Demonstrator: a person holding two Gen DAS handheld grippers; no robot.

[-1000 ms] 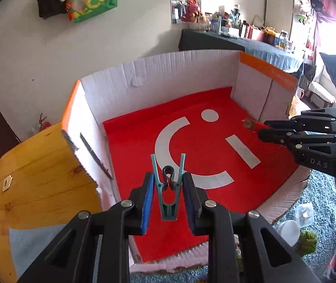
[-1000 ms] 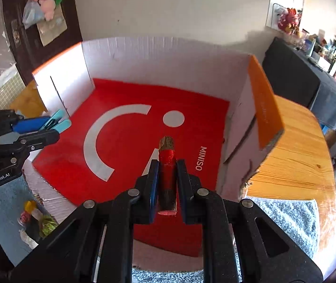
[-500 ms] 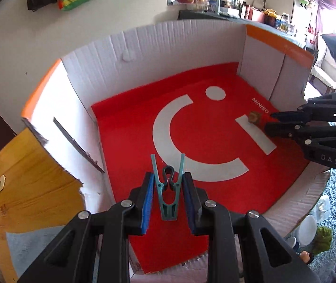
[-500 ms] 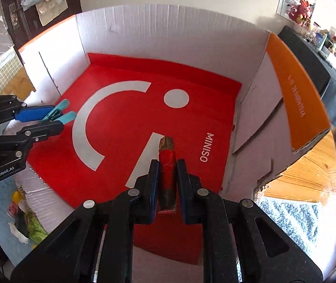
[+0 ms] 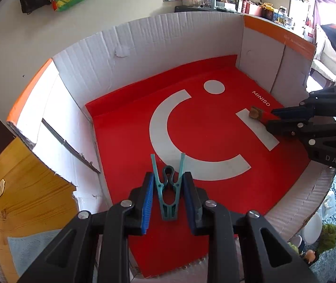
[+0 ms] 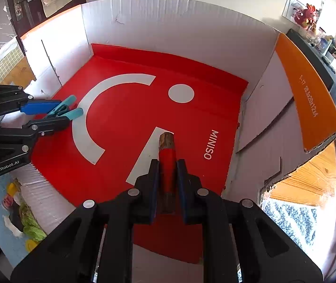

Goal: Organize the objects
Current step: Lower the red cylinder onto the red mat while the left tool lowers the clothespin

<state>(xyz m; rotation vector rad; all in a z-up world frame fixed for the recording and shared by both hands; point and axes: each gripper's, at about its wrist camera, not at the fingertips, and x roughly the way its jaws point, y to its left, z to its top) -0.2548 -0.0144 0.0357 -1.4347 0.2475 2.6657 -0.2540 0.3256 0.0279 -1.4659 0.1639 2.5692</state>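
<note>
Left gripper jaws are clamping a teal clothespin, prongs pointing to 12 o'clock. Right gripper jaws are gripping a red-wrapped wooden stick. Both are hovering inside the white cardboard box over its red MINISO liner.

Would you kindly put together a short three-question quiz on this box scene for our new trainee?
1. True or false: the left claw is shut on a teal clothespin.
2. What does the right claw hold? A) a spoon B) a stick wrapped in red C) a sponge
3. Fill in: the red liner of the box bears the word ____.

Key: 1 true; 2 B; 3 MINISO.
</note>
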